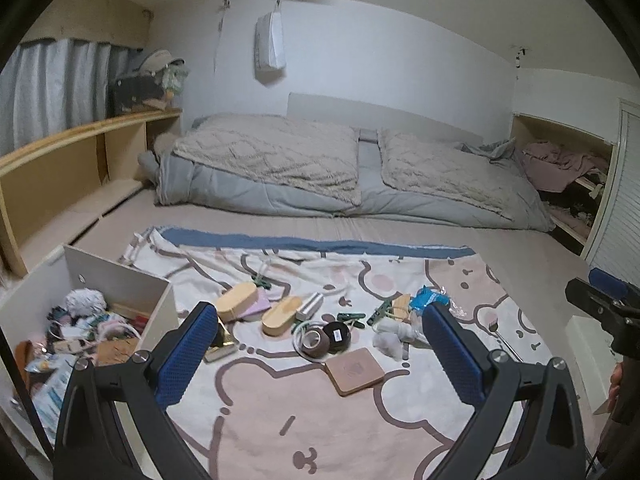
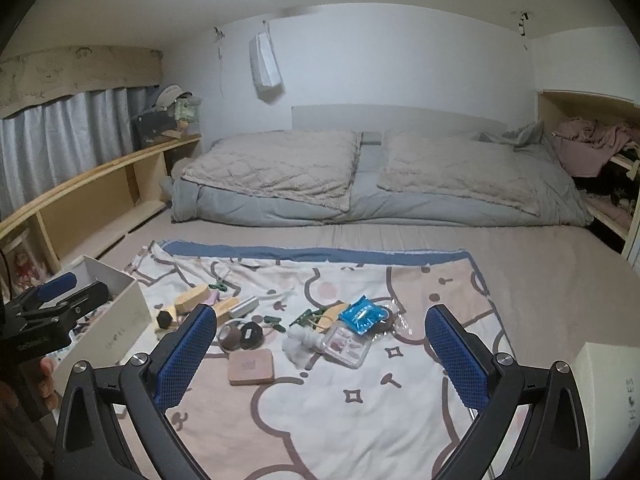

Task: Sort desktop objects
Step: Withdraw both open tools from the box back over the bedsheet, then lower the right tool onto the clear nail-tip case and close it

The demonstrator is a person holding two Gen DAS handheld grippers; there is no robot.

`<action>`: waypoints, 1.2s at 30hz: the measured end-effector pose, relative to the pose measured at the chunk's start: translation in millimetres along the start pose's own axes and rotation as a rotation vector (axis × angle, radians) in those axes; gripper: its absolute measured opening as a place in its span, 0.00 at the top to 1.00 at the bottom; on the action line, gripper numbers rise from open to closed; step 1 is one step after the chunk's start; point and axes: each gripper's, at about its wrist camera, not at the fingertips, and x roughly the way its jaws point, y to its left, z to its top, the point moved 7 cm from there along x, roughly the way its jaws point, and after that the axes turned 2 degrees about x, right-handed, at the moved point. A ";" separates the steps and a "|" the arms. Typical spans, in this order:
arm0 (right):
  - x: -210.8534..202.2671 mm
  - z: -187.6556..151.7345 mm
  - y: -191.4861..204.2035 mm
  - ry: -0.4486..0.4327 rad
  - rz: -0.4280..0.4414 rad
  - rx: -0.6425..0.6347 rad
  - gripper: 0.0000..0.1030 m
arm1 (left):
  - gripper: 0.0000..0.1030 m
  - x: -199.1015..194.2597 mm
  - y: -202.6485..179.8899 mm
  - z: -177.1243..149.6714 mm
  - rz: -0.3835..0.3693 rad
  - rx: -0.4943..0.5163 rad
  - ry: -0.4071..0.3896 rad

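my left gripper and my right gripper both hover with jaws wide and nothing between them. nearest on the cartoon blanket lies one square pink coaster. behind it are two dark tape rolls, one white cloth bundle, two wooden oval boxes, some green clips and one blue packet. one open white box full of small things stands at the left. the blanket lies on a beige bed. further are two pillows, then the white wall.
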 end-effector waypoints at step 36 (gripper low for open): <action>104.3 -55.5 -27.2 0.254 -0.072 0.128 0.00 | 0.00 147.9 -33.4 -113.0 0.045 -0.113 0.316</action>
